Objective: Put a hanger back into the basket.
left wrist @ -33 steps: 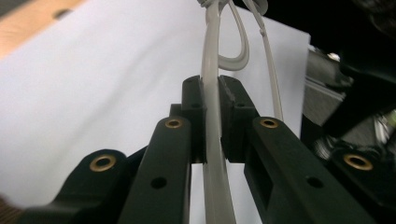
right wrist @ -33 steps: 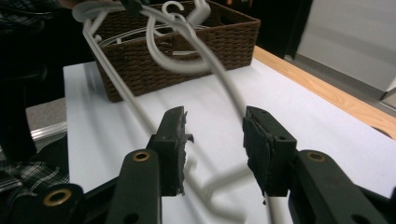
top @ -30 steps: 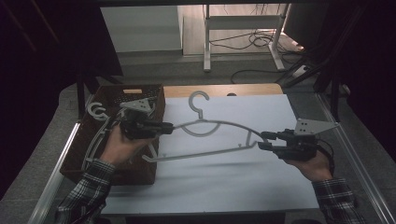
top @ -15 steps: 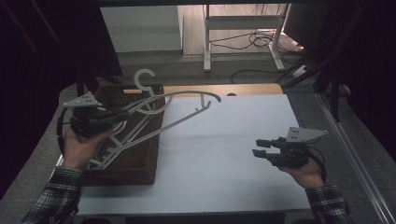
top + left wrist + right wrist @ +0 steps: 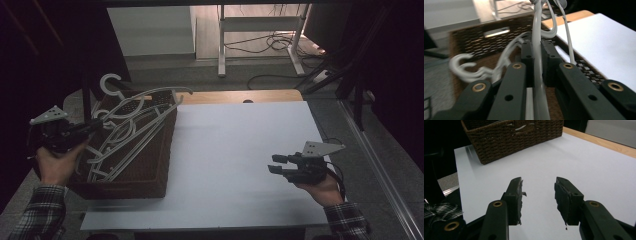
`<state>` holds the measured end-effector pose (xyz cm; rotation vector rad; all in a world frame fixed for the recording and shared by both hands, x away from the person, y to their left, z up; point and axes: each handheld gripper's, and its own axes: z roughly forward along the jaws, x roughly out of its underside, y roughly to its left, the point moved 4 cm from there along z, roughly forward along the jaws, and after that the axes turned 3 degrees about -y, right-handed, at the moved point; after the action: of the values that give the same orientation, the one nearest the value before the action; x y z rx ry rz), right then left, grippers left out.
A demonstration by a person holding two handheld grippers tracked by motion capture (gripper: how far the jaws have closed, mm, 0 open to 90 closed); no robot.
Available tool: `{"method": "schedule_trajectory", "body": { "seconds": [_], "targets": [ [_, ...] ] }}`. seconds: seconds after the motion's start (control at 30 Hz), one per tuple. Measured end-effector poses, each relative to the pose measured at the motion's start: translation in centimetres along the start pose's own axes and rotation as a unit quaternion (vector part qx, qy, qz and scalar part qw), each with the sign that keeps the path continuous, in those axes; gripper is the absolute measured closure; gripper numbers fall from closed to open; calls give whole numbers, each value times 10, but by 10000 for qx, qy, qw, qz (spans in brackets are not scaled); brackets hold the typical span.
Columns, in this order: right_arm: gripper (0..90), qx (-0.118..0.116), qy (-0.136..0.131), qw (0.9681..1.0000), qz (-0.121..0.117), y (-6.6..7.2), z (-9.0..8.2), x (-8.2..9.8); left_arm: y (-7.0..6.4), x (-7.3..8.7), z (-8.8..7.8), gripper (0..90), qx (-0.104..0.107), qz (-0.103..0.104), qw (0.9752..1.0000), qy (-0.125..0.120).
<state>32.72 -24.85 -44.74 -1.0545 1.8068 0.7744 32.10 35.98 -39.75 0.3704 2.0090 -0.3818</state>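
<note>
The left hand point(image 5: 56, 165) is held level at the near left corner of the wicker basket point(image 5: 150, 172), its plaid sleeve entering from below. The left gripper point(image 5: 92, 127) is pointed across the basket and is clenched on a white plastic hanger point(image 5: 150, 102); in the left gripper view the hanger's thin bar point(image 5: 537, 62) is seen pinched between the jaws and running straight ahead of them. That hanger is tilted, its hook raised beyond the gripper over the basket's far left corner and its long bar laid across the far rim. The right hand point(image 5: 322, 187) is held low over the near right part of the worktop point(image 5: 240, 150), well apart from the basket. The right gripper point(image 5: 275, 164) is released, its jaws parted with nothing between them, and is aimed toward the basket, which is seen ahead of it in the right gripper view point(image 5: 514, 137).

The worktop is covered by a white sheet, with a wooden edge beyond it. A dim room with a metal frame and floor cables lies farther off.

One basket is counted. Several white hangers are heaped under the gripped one; their exact number cannot be told.
</note>
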Motion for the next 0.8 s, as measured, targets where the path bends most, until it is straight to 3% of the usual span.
{"method": "schedule_trajectory", "body": {
  "seconds": [0.23, 0.4, 0.7, 0.8],
  "targets": [
    [570, -7, 54, 10000, 4, 0, 2, 2, 26, 19, -5, 828, -492, -200, 9986, -15],
    [570, -16, 80, 10000, -5, 0, 3, 3, 34, 32, 1, 827, -593, -261, 9979, 78],
    [568, -25, 131, 9999, 10, 0, 4, 4, 30, 42, 20, 827, -659, -119, 9974, 279],
    [568, -20, 158, 9999, -22, 1, 5, 5, 33, 46, 22, 826, -633, -179, 9974, 279]
  ]
}}
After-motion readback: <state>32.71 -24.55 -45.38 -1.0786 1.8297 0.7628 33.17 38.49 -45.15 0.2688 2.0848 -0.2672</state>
